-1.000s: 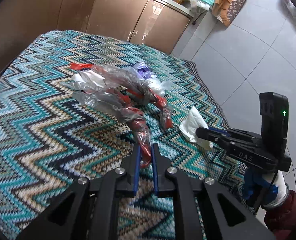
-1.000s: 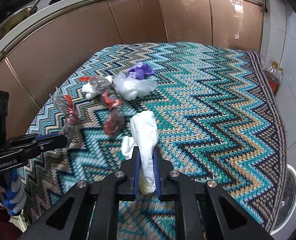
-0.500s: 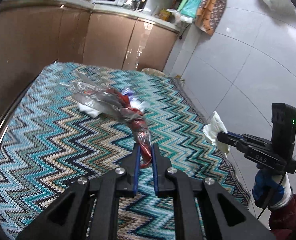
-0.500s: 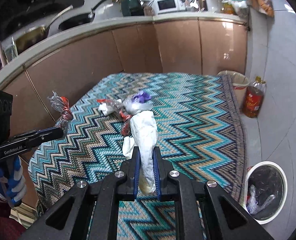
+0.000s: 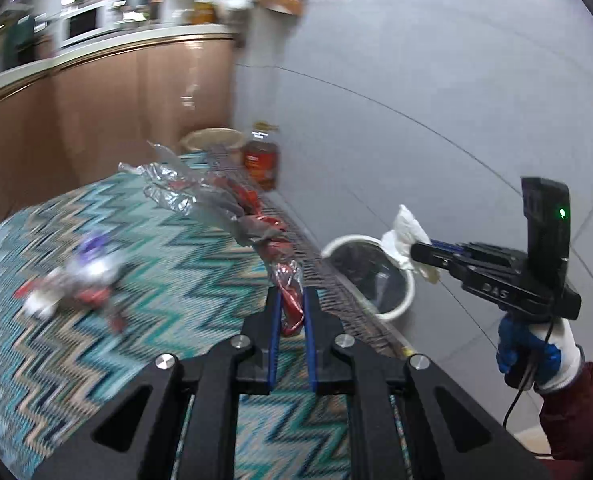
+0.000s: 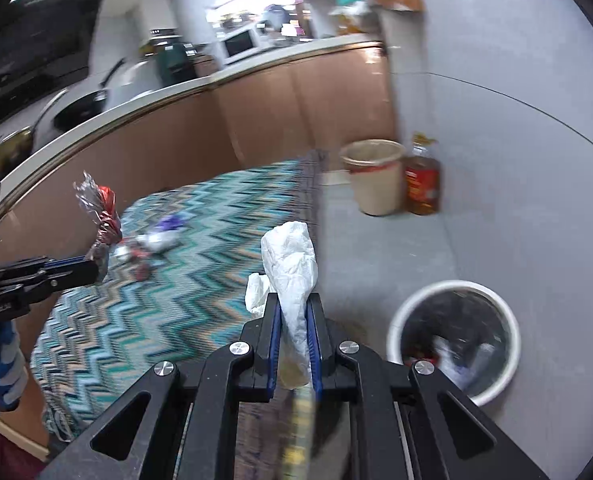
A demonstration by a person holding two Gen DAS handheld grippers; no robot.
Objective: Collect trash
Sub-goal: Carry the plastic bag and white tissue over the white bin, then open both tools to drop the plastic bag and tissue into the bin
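The right gripper (image 6: 293, 332) pinches a white tissue (image 6: 292, 264) near the white bin (image 6: 392, 336) on the floor, the left gripper (image 5: 292, 320) pinches a red-and-clear wrapper (image 5: 232, 208) above the rug (image 5: 156, 280), so carry each squarely over the rim before letting go.
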